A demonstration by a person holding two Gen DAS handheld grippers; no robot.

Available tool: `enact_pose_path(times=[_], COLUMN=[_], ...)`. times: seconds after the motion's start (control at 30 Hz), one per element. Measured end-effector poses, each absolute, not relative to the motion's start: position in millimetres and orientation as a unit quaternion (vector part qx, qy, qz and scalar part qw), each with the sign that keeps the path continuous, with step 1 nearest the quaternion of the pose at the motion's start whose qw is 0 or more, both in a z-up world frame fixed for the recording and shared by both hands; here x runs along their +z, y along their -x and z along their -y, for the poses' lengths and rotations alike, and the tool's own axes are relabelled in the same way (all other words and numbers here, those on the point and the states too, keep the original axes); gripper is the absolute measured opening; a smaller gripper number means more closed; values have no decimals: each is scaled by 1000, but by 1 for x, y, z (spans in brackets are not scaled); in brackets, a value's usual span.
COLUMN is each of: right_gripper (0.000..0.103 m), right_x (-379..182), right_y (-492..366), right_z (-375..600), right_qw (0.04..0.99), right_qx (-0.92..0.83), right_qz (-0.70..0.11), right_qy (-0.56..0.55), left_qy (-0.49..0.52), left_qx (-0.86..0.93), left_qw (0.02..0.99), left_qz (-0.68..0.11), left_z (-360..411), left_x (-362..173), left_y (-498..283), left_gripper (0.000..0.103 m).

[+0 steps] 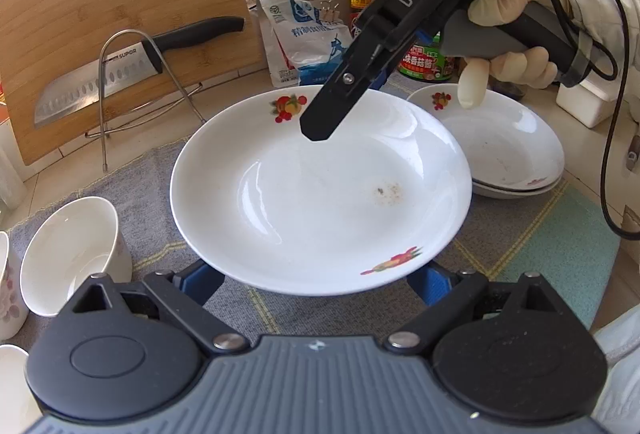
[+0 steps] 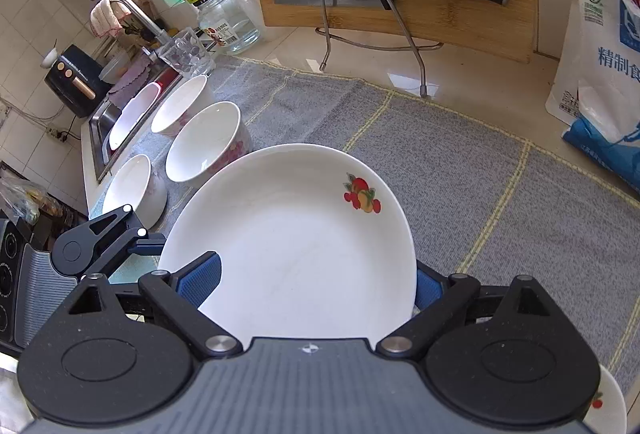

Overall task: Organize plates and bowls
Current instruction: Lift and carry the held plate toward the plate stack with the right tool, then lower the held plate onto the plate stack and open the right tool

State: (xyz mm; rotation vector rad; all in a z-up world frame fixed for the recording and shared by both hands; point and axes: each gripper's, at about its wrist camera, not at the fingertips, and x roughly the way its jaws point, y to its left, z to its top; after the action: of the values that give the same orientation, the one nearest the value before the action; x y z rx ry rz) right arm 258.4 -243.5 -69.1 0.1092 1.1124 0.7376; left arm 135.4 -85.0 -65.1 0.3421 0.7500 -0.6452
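A white plate [image 1: 320,194] with fruit prints is being held above the grey mat [image 1: 540,234] on the table, between the two claws. Its near rim is being overlapped by the left claw [image 1: 320,280], whose blue pads [image 1: 200,280] are spread wide; whether the rim is being gripped cannot be told. The far rim is being clamped by the right claw [image 1: 320,126], seen closed edge-on in the left wrist view. In the right wrist view, the plate [image 2: 296,246] is being pinched between the right claw's [image 2: 316,284] pads. A stack of plates [image 1: 504,142] is lying just beside it; four bowls [image 2: 204,142] are standing near the sink [image 2: 100,122].
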Motion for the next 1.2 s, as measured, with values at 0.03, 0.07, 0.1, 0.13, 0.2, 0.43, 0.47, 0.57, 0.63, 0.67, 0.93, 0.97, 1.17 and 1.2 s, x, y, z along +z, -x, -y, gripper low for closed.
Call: enact_pose_path(times=[0.03, 0.07, 0.1, 0.13, 0.2, 0.43, 0.47, 0.57, 0.63, 0.67, 0.93, 0.97, 1.17, 1.2], right_gripper=[98, 98, 98, 98, 98, 98, 98, 98, 98, 98, 98, 98, 98, 98], right_x=[-68, -68, -67, -67, -67, -60, -60, -59, -59, -59, -61, -62, -69, -71], right_y=[-255, -252, -249, -245, -239, -218, -215, -207, -201, -198, -177, -175, -168, -167], right_z=[245, 247, 249, 251, 255, 271, 275, 285, 293, 297, 334, 339, 361, 365], right_qw=[786, 787, 788, 790, 792, 803, 805, 811, 815, 817, 828, 830, 832, 831], right_qx=[339, 337, 334, 331, 327, 311, 308, 296, 287, 282, 240, 235, 213, 211], right_qz=[-515, -514, -514, -513, -512, -502, -500, -498, -496, -495, -494, -494, -497, -498], right_qy=[-53, -54, -55, -59, -62, -73, -76, -83, -87, -90, -110, -114, -124, -128], left_qy=[-165, -166, -167, -167, -169, -178, -178, -181, -184, -186, -197, -198, -203, -203], left_qx=[-311, -314, -318, -321, -328, -348, -351, -362, -371, -377, -417, -420, -437, -439], left_qw=[865, 864, 862, 861, 858, 851, 850, 845, 841, 839, 821, 819, 808, 807], left_qz=[-357, -357, -357, -357, -357, -351, -351, -349, -347, -345, -336, -336, -338, -339], left_z=[86, 87, 89, 89, 91, 100, 102, 108, 113, 116, 140, 143, 158, 160], left_x=[-64, -64, -63, -62, -61, -57, -57, -57, -57, -58, -65, -66, -70, -71], left_y=[-133, -132, -130, -129, -127, -119, -119, -119, -119, -118, -122, -123, -130, -131], left_gripper=[96, 96, 96, 96, 96, 96, 96, 96, 96, 96, 96, 96, 96, 96])
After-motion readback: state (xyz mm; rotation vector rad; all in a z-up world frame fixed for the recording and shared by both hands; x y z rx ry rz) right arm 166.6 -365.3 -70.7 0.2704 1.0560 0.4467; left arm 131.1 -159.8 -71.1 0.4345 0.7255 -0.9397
